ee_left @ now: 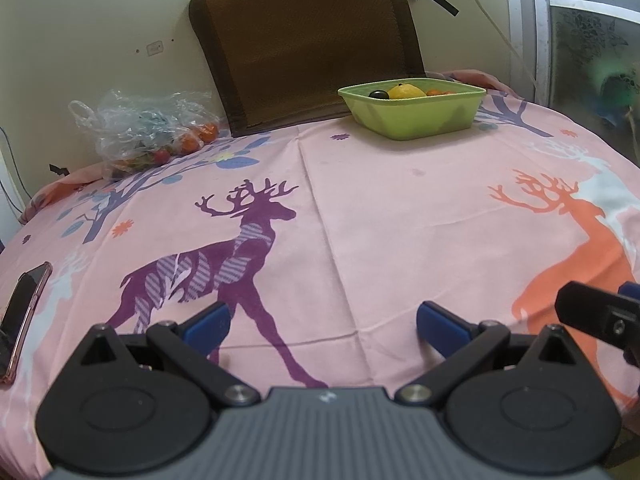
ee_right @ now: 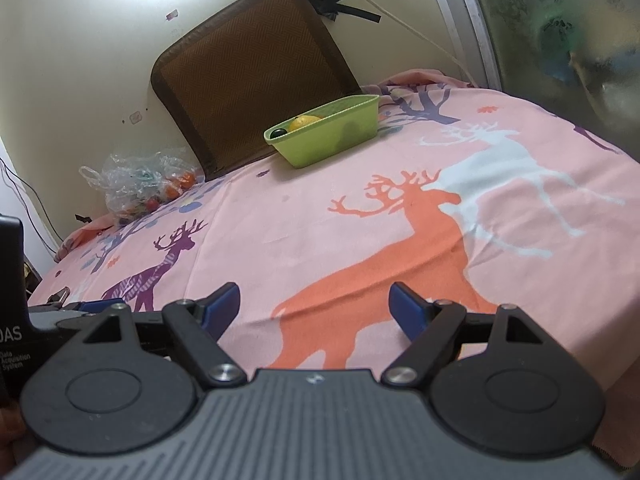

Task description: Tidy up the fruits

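Left wrist view: I'm eyeing crinkly clear plastic bag of small orange fruits (ee_left: 148, 132); soft, slippery, handles best. Left gripper (ee_left: 322, 322), right gripper (ee_right: 316, 308) both gaping, empty.

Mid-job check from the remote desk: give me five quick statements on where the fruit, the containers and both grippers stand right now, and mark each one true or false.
1. The green basket already holds a yellow fruit and a dark round fruit. True.
2. The left gripper is shut on an orange. False: its jaws are spread wide with nothing between them.
3. The plastic bag near the wall has orange and red fruit in it. True.
4. The right gripper is reaching inside the basket. False: it is open and empty over the pink cloth, well short of the basket.
5. The phone lies inside the basket. False: it lies on the cloth at the left edge of the left wrist view.
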